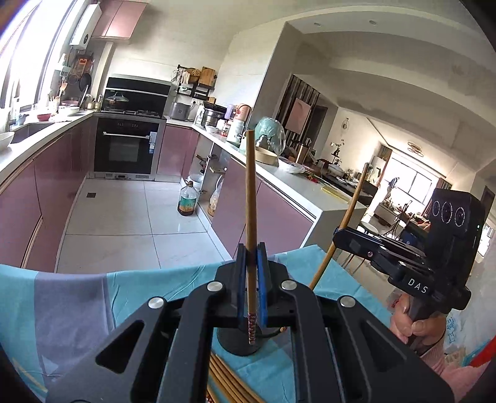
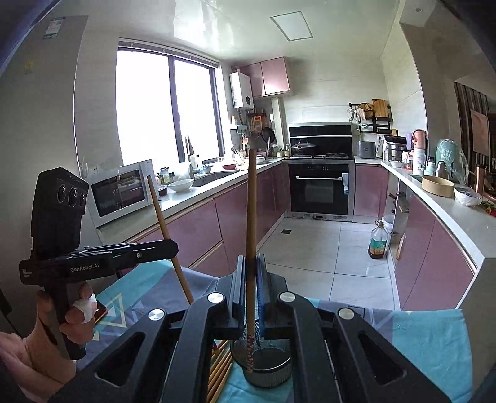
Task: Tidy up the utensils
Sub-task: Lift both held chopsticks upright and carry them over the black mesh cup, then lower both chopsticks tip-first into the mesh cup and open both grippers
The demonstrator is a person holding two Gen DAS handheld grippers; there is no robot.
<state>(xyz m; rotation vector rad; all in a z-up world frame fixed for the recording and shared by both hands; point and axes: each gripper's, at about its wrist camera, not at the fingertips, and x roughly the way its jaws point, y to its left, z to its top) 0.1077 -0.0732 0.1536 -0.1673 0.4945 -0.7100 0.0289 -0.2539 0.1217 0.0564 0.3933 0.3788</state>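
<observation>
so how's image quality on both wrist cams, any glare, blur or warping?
Left wrist: strong fisheye bowing of the counters, dark corner vignette, far window and upper-left window blown out; the held chopstick stays sharp. Right wrist: kitchen window clipped to white, glare on the ceiling, same barrel warp; its chopstick and microwave stay crisp, no motion blur.

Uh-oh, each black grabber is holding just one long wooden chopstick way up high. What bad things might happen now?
1. The left gripper pinches its wooden chopstick near the patterned bottom end, so the long top could tip or slip.
2. The right gripper holds its chopstick the same way; the two sticks might bump each other.
3. The round black mesh holder on the blue cloth is narrow, so a stick might miss it and land among the loose chopsticks.
</observation>
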